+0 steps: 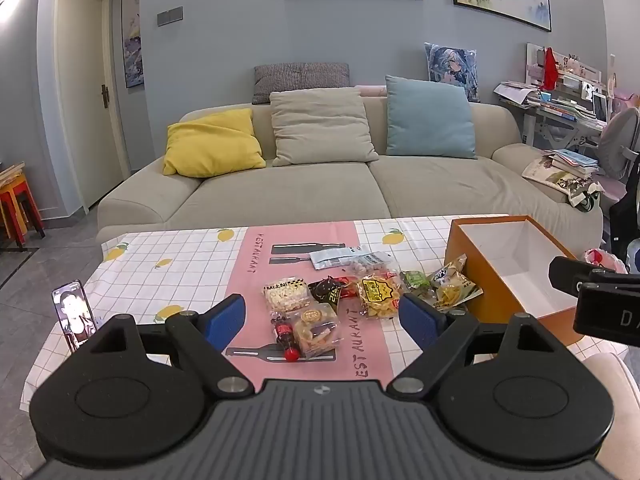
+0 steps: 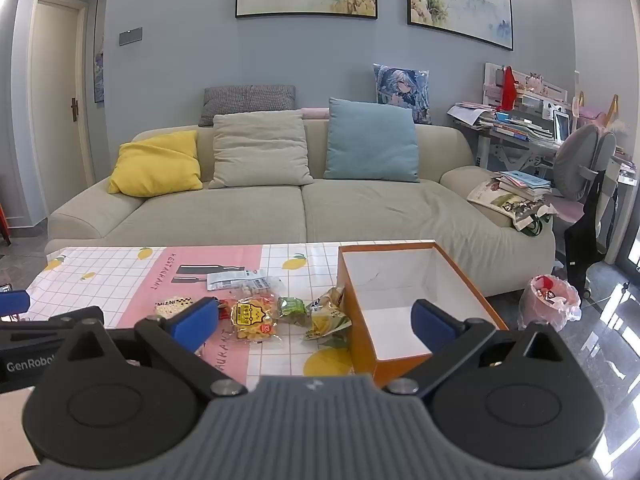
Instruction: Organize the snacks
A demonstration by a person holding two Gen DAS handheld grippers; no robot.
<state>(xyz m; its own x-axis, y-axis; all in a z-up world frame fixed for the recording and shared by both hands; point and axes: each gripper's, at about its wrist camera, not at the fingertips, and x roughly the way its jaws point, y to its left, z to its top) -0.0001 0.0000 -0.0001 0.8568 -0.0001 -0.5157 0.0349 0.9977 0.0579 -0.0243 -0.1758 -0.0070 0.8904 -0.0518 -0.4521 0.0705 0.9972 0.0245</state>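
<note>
Several snack packs lie in a loose pile on the table's pink runner: a clear pack of yellow crackers point(image 1: 377, 296) point(image 2: 253, 317), a popcorn pack point(image 1: 285, 295), a dark wrapper point(image 1: 329, 290), a clear pack with a small cola bottle point(image 1: 316, 330), a green pack point(image 2: 293, 309), a yellow-green bag point(image 1: 452, 285) point(image 2: 326, 316) and a flat white sachet point(image 1: 347, 258) point(image 2: 240, 279). An empty orange box point(image 1: 486, 280) point(image 2: 366, 336) with a white inside stands to their right. My left gripper point(image 1: 322, 322) is open above the near side of the pile. My right gripper point(image 2: 314, 322) is open, between pile and box.
A phone point(image 1: 74, 314) stands upright at the table's near left. The checked tablecloth point(image 1: 160, 272) covers the table. A beige sofa point(image 2: 280, 208) with cushions is behind it. A pink bin point(image 2: 550, 304) stands on the floor at right, near a desk and chair.
</note>
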